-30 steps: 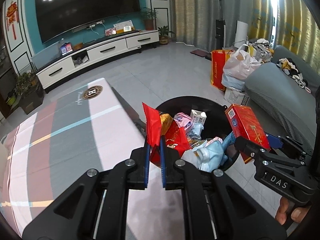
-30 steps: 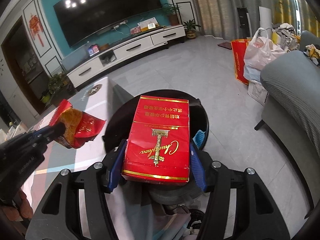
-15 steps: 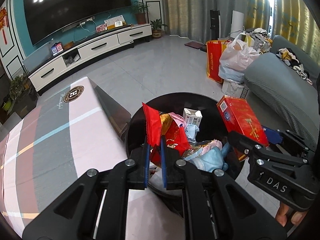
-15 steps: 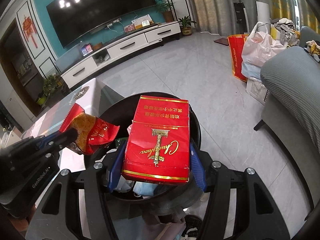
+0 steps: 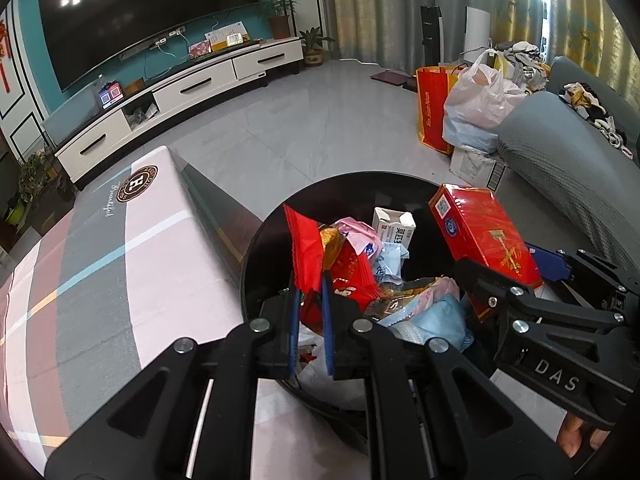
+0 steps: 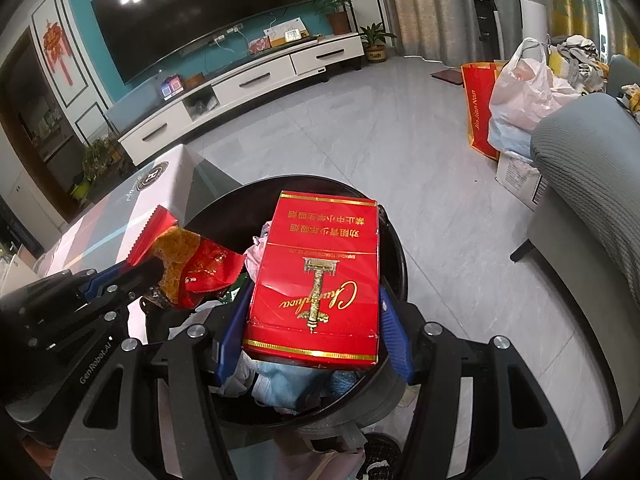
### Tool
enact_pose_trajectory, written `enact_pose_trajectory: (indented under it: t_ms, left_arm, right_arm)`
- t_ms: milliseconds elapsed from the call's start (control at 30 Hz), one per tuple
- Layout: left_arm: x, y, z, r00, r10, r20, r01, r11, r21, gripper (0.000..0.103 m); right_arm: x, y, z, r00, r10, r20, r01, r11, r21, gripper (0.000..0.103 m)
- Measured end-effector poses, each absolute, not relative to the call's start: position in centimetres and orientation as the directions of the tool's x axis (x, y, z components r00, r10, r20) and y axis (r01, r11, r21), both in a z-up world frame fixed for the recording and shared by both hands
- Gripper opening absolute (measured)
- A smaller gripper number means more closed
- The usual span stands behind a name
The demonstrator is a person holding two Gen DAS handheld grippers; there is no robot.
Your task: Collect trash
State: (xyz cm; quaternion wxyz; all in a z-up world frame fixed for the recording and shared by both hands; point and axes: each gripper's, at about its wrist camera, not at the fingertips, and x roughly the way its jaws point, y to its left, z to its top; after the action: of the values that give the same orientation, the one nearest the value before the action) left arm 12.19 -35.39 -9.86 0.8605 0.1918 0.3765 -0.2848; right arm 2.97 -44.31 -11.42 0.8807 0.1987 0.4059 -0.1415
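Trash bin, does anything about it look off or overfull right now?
The black trash bin is heaped: masks, wrappers and a small white carton pile up near its rim. The red carton in the right tongs and the red snack wrapper in the left tongs are held above that pile, with little room.

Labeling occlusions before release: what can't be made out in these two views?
- Bin depth: both views, trash pile covers it.
- Far side of the red carton: right view, the carton's own face hides it.
- Small white box print: left view, too small.
- Hand on right gripper: left view, cut off at edge.
- Wrapper bottom: left gripper covers it.
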Motion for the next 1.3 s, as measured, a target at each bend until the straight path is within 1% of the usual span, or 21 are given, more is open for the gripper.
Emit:
enact_pose_trajectory:
  t_ms: [267,400,467,533,600,700,767,867,1000,1067,1133,1167,1233,1300]
  left_arm:
    - [12.5,-35.8,-10.6,0.540,-0.332,-0.774,0.637,0.762,0.117,0.012]
    - [12.6,-35.7,-10.7,0.539,-0.329,-0.776,0.637,0.762,0.119,0.015]
    - [12.7,-35.8,-10.8,0.538,-0.328,-0.776,0.636,0.762,0.119,0.020]
    - [12.7,-35.7,-10.8,0.535,-0.329,-0.778,0.635,0.764,0.114,0.032]
    - [12.7,-35.7,-10.7,0.536,-0.330,-0.777,0.634,0.765,0.113,0.038]
    - [12.7,-35.6,-10.7,0.541,-0.330,-0.774,0.632,0.767,0.114,0.040]
    - [12.8,-35.5,-10.5,0.543,-0.331,-0.772,0.629,0.769,0.113,0.042]
    - [12.7,-35.3,-10.3,0.546,-0.332,-0.770,0.627,0.771,0.112,0.046]
    - [12.7,-35.0,-9.8,0.553,-0.331,-0.765,0.620,0.776,0.112,0.055]
    - [12.5,-34.6,-9.4,0.554,-0.330,-0.765,0.616,0.780,0.110,0.058]
    - [12.3,-34.1,-9.0,0.556,-0.328,-0.764,0.612,0.783,0.109,0.067]
    - [12.2,-33.9,-8.7,0.556,-0.327,-0.764,0.610,0.785,0.108,0.069]
    - [11.8,-33.2,-8.1,0.552,-0.326,-0.768,0.605,0.790,0.099,0.086]
    - [11.3,-32.0,-7.2,0.549,-0.318,-0.773,0.595,0.798,0.095,0.093]
  right_arm:
    - [3.7,-44.3,-12.1,0.611,-0.079,-0.788,0.412,0.881,0.232,0.059]
    - [4.0,-44.1,-12.1,0.603,-0.081,-0.793,0.410,0.885,0.221,0.059]
    - [4.1,-44.0,-12.1,0.602,-0.082,-0.794,0.408,0.886,0.218,0.060]
    - [4.1,-44.0,-12.1,0.601,-0.080,-0.795,0.410,0.885,0.221,0.060]
    - [4.1,-44.0,-12.0,0.601,-0.079,-0.795,0.411,0.884,0.223,0.060]
    - [4.0,-44.1,-11.9,0.601,-0.083,-0.795,0.414,0.883,0.221,0.062]
    - [3.8,-44.1,-11.8,0.604,-0.085,-0.792,0.415,0.882,0.222,0.064]
    - [3.6,-44.2,-11.6,0.606,-0.088,-0.791,0.420,0.879,0.224,0.065]
    - [3.3,-44.1,-11.1,0.607,-0.093,-0.789,0.422,0.879,0.220,0.066]
    - [2.9,-44.0,-10.6,0.606,-0.103,-0.789,0.426,0.880,0.212,0.069]
    - [2.6,-43.7,-10.1,0.605,-0.115,-0.788,0.430,0.880,0.202,0.073]
    - [2.3,-43.6,-9.8,0.603,-0.122,-0.788,0.434,0.880,0.195,0.074]
    - [1.6,-43.4,-9.4,0.601,-0.129,-0.789,0.440,0.878,0.191,0.082]
    - [0.6,-43.2,-8.7,0.594,-0.134,-0.794,0.449,0.873,0.189,0.088]
